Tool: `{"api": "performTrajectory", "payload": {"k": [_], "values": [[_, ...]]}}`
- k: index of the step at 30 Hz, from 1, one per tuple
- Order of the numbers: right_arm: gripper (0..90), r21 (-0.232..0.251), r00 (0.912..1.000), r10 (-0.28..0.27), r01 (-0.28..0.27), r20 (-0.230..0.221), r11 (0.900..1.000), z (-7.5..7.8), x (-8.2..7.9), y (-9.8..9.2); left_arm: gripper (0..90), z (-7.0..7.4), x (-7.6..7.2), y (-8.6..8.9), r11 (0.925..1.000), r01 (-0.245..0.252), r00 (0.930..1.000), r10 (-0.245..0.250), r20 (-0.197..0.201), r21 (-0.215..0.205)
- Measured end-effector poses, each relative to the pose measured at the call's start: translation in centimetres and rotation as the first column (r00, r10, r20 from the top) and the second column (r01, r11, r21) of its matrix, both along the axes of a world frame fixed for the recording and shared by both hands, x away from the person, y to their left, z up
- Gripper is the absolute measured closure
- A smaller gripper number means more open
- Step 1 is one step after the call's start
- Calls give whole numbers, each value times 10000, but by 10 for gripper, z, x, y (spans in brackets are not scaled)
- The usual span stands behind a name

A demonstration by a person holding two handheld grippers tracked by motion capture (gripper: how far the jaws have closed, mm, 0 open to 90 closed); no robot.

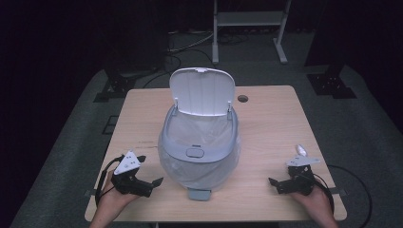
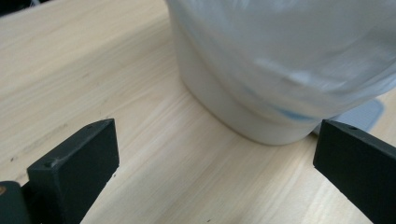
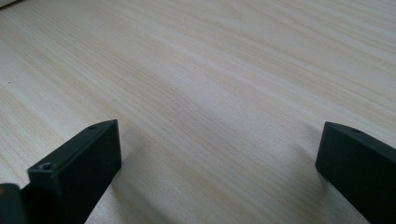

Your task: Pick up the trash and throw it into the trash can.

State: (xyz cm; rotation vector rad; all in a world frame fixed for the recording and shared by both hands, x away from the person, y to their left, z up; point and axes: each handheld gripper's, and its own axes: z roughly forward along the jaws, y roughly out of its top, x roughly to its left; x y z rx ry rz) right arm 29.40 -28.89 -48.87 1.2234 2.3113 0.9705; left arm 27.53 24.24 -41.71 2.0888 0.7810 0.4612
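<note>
A small white pedal bin (image 1: pixel 199 147) stands in the middle of the wooden table (image 1: pixel 271 123), its lid (image 1: pixel 202 90) raised and a clear plastic bag lining it, draped over the rim. Its grey pedal (image 1: pixel 199 193) points toward the front edge. My left gripper (image 1: pixel 154 183) rests on the table just left of the bin, open, with nothing between its jaws; the bin's base (image 2: pixel 252 116) fills the space ahead of it. My right gripper (image 1: pixel 273 182) lies open near the front right, over bare wood (image 3: pixel 210 93).
A round cable hole (image 1: pixel 243 99) sits at the table's back right. A white metal frame (image 1: pixel 249 23) and dark stands are on the grey floor behind the table. Cables trail from both grippers.
</note>
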Motion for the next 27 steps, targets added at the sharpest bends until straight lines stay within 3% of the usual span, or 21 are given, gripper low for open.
{"api": "performTrajectory", "payload": {"k": [13, 27], "values": [[0, 7, 10000, 17, -17, 4, 10000, 0, -1, -1, 0, -31, 11, -4, 9972, -270, 9972, 317, -673, 701], [0, 7, 10000, -15, 15, 9, 10000, 0, -3, -2, 0, -59, 19, -9, 9872, -288, 9893, 507, -1371, 1572]]}}
